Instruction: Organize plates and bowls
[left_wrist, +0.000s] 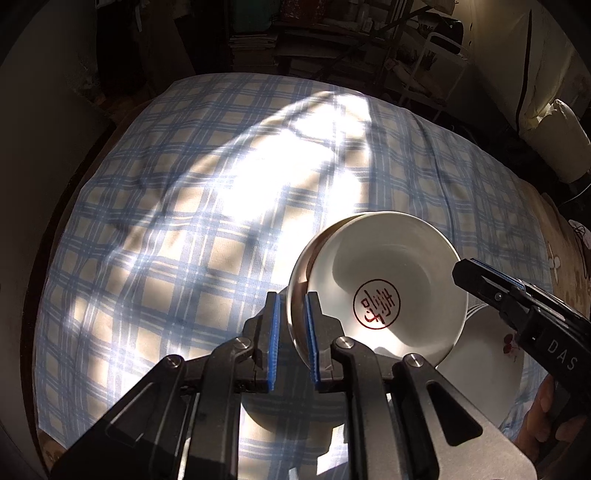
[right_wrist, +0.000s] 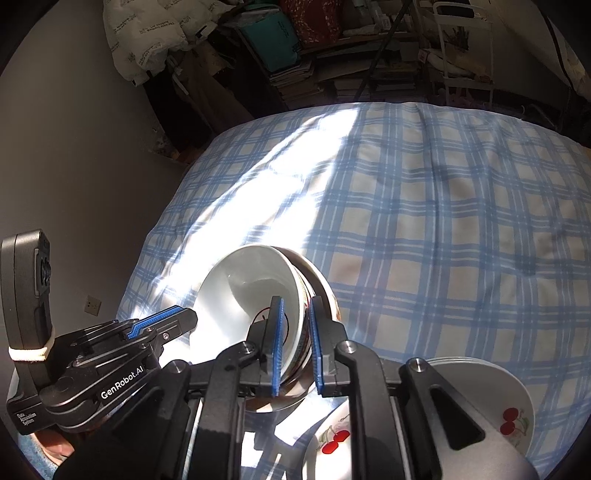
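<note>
White glazed ceramic bowl with a red seal mark inside (left_wrist: 388, 266) sits nested in a second bowl with a patterned outer wall (right_wrist: 321, 284) – 2 bowls as 1 tilted stack, low over the desk draped in a blue-and-cream checked cloth (left_wrist: 184, 221), near its front right part and just beside a pile of white plates printed with red cherries (right_wrist: 513, 398). Whether the stack's foot already bears on the cloth I cannot tell. The left tool (left_wrist: 291, 295) stands narrow astride the stack's near-left rim; whether its pads press on it is not clear. The right tool (right_wrist: 295, 301) is narrow too, astride the opposite rim, and appears clamped on both walls. Judging by the glaze, these bowls are stiff, smooth and slippery, fairly heavy as a pair, and would chip if knocked together – the rim is the only place to pinch, both walls caught at once, from 2 opposite sides so the inner bowl cannot slide out
</note>
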